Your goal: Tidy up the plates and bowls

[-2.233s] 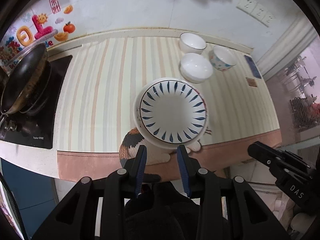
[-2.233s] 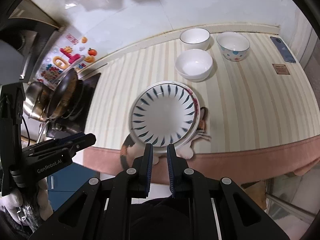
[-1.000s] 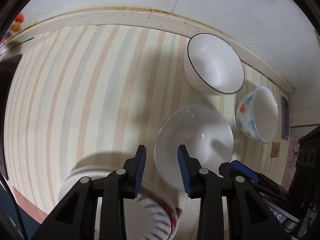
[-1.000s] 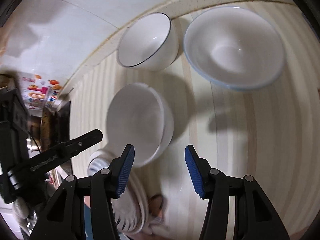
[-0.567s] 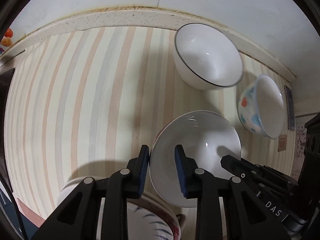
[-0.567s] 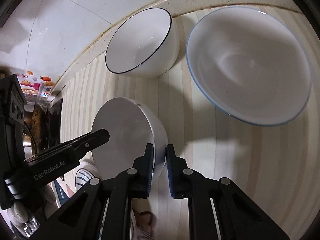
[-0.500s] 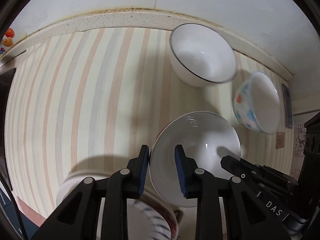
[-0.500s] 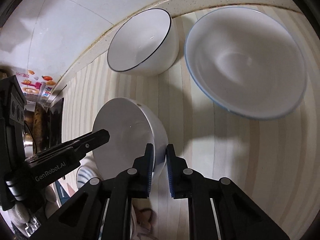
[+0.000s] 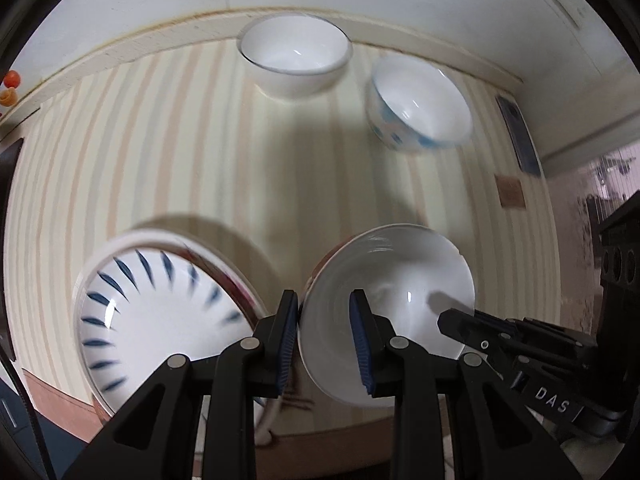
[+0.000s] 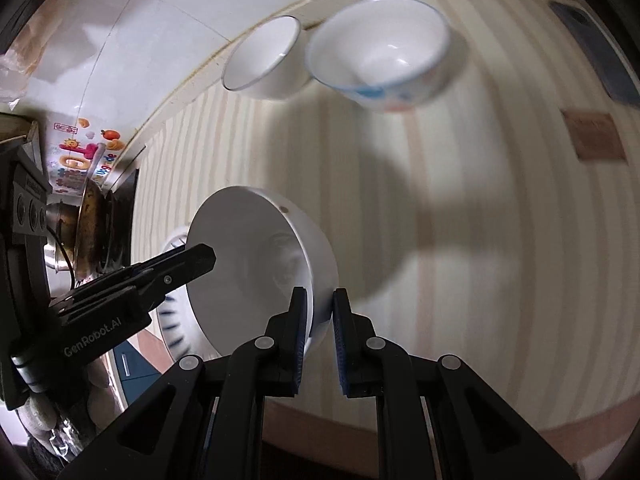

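In the left wrist view, the left tool (image 9: 324, 330) pinches the near rim of a plain white ceramic bowl (image 9: 394, 280), one blue pad outside the wall and one inside; the bowl is tilted and held above the striped cream-and-tan worktop (image 9: 168, 152), and nothing lies in it. At 3 o'clock of it the right tool (image 9: 452, 318) reaches in over the opposite rim. At 9 o'clock sits a white plate with blue dashes around its rim (image 9: 160, 320), stacked on a second, red-edged plate whose edge alone shows. Toward 12 o'clock, by the wall, stand a white bowl with a thin dark rim (image 9: 294, 54) and, to its right, a white bowl with blue and orange spots (image 9: 418, 106), both holding nothing. In the right wrist view, the right tool (image 10: 320, 312) grips the plain white ceramic bowl (image 10: 248, 264) by its rim, pads closed on either side of the wall, while the left tool (image 10: 196, 258) enters from 9 o'clock. The blue-dashed plate (image 10: 172, 316) peeks out behind the bowl. At 12 o'clock the dark-rimmed bowl (image 10: 262, 62) and the spotted bowl (image 10: 380, 50) stand just beside each other; whether they touch is unclear.
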`<state>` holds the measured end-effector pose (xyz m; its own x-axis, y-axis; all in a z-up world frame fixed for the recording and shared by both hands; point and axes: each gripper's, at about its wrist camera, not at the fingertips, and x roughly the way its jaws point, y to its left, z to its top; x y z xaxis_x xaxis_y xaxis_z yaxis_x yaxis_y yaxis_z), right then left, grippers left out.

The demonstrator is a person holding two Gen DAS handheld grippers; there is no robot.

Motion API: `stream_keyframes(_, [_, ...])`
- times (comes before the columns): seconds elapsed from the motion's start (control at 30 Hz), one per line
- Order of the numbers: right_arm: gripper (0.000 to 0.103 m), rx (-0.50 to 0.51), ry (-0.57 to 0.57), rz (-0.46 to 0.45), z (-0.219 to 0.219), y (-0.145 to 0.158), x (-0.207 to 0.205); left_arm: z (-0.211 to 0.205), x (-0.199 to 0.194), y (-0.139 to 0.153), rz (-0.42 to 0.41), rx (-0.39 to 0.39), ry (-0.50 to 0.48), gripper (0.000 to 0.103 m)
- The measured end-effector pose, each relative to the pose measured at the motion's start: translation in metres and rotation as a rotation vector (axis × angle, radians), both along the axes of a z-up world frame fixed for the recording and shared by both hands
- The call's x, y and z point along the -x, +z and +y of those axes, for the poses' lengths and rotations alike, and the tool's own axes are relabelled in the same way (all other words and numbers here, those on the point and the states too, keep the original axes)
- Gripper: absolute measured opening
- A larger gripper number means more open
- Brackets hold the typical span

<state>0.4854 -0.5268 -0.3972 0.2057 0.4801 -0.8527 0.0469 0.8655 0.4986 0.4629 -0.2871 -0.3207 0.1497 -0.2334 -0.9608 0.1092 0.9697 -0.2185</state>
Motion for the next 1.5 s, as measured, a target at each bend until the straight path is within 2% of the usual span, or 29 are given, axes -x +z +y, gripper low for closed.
stream_keyframes(0.33, [0.015,0.010,-0.053,0.048,-0.033,-0.024,0.044,-0.031,0.019,-0.029,0.029,-0.027,-0.067,0.024])
stream_keyframes(0.77, [0.015,0.001,-0.094,0.083,-0.041,-0.043,0.039,-0.046,0.020,-0.034,-0.001,-0.088,-0.103,0.024])
stream_keyframes(0.87, [0.015,-0.004,-0.086,0.092,-0.044,-0.044,0.038,-0.042,0.020,-0.026,0.005,-0.072,-0.087,0.024])
stream_keyframes(1.0, [0.015,-0.028,-0.097,0.092,-0.054,-0.030,0.035,-0.025,0.015,0.016,-0.074,-0.044,-0.027,0.025])
stream_keyframes(1.07, [0.015,-0.047,-0.104,0.068,-0.061,-0.015,0.031,-0.019,0.000,0.041,-0.126,-0.028,0.002,0.026])
stream_keyframes(1.1, [0.015,-0.051,-0.113,0.050,-0.068,-0.004,0.027,-0.019,-0.006,0.047,-0.140,-0.022,0.012,0.032])
stream_keyframes(1.17, [0.023,-0.056,-0.140,0.017,-0.078,0.011,0.018,-0.019,-0.033,0.058,-0.163,-0.007,0.041,0.035])
stream_keyframes(1.23, [0.049,-0.077,-0.168,-0.027,-0.089,0.027,0.002,-0.022,-0.061,0.058,-0.164,-0.005,0.063,0.035])
stream_keyframes(1.27, [0.053,-0.083,-0.187,-0.046,-0.094,0.032,-0.006,-0.023,-0.073,0.056,-0.159,-0.007,0.073,0.035])
stream_keyframes(1.37, [0.053,-0.073,-0.221,-0.091,-0.104,0.041,-0.041,-0.030,-0.114,0.042,-0.129,-0.012,0.089,0.035])
stream_keyframes(1.5, [0.053,-0.050,-0.239,-0.097,-0.108,0.030,-0.091,-0.045,-0.156,0.015,-0.066,-0.006,0.079,0.035])
